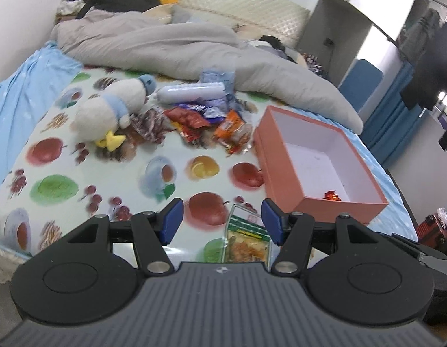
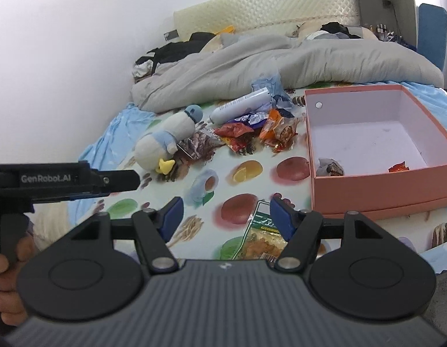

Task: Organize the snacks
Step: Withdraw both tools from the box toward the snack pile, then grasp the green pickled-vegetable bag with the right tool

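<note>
My left gripper (image 1: 222,221) is open above the fruit-print cloth (image 1: 136,173). A clear packet of orange snack with a green label (image 1: 246,240) lies on the cloth under the gap, close to the right finger. My right gripper (image 2: 225,219) is open over the same packet (image 2: 263,237), with no pad pressing on it. The snack pile (image 1: 200,121) (image 2: 252,130) lies farther up the bed. The pink box (image 1: 310,202) (image 2: 367,190) stands open at the right. It holds a red wrapped snack (image 1: 332,195), a grey-brown wrapper (image 2: 330,167) and an orange packet (image 2: 398,167).
A plush duck (image 1: 107,112) (image 2: 165,141) and a white tube (image 1: 191,92) (image 2: 240,107) lie beside the pile. A grey duvet (image 1: 165,43) (image 2: 252,63) is bunched behind. The left gripper (image 2: 122,179) shows side-on at left, held by a hand (image 2: 3,274).
</note>
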### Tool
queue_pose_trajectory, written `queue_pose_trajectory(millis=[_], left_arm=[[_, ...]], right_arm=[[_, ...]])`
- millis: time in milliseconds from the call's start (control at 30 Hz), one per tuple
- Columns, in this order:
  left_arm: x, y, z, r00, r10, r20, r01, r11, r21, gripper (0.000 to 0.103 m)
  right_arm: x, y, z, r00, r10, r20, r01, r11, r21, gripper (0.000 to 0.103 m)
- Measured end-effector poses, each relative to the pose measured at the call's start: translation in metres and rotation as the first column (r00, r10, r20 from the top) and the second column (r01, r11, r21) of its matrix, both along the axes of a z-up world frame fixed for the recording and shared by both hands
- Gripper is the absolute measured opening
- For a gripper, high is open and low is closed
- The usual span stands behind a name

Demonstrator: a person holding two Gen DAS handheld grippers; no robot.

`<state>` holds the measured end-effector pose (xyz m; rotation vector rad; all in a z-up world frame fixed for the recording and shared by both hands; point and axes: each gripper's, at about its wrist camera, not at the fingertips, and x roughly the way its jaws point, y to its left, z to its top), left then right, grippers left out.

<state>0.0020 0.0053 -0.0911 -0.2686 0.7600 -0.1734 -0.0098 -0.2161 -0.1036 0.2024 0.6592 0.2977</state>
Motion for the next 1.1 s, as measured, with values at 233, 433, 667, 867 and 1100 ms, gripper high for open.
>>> queue_pose_trajectory(millis=[233,433,667,867,1100], left_arm=[[0.023,0.008,-0.018,0.999,0.010,-0.037,-0.012,0.999,-0.036,0.065],[0.056,0.013,-0.038,0.996,-0.010,-0.090,0.009,1.000,-0.012,0.065],[0.091,0.025,-0.064,0.989,0.012,-0.148,-0.014,1.000,-0.017,0.065],[0.121,0.034,-0.091,0.980,0.059,-0.188,-0.056,0.998,0.021,0.065],[0.163,0.053,-0.118,0.973,0.068,-0.218,-0.064,0.998,0.029,0.065]], right_arm=[[0.012,0.008,-0.013,0.999,-0.007,-0.052,0.005,0.999,-0.036,0.068],[0.030,0.016,-0.027,0.996,-0.018,-0.083,0.012,0.998,-0.066,0.068],[0.054,0.026,-0.043,0.990,-0.028,-0.140,0.011,0.993,-0.120,0.068],[0.077,0.039,-0.061,0.981,0.009,-0.194,-0.037,0.990,-0.139,0.075],[0.110,0.053,-0.092,0.959,0.007,-0.282,-0.058,0.983,-0.172,0.076]])
